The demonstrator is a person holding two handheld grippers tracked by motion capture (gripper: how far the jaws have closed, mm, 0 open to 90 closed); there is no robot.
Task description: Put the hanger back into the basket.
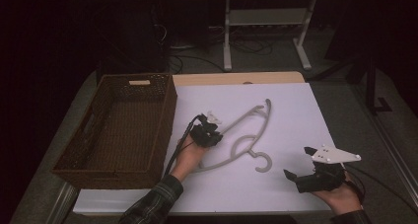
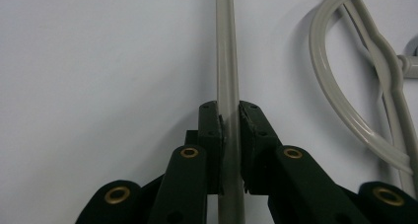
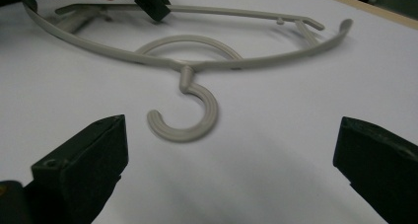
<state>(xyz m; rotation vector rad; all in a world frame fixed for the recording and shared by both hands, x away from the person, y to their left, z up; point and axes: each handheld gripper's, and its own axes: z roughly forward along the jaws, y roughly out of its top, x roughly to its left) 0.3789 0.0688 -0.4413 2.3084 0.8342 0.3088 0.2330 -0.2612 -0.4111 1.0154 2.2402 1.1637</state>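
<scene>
Two black fingers (image 2: pixel 215 130) pinch smooth grey plastic hanger (image 2: pixel 228 61).

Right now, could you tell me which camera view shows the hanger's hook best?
The right gripper view: the hook lies whole and near, between its open claw tips. The high view shows it small; the left gripper view catches just the neck at its right edge.

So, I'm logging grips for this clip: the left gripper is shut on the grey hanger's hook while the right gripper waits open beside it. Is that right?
Not quite. The left gripper is shut on the straight bar of the grey hanger, not on its hook; the left gripper view shows the bar pinched between the jaws. The hook lies free on the white sheet. The right gripper does wait open nearby.
</scene>
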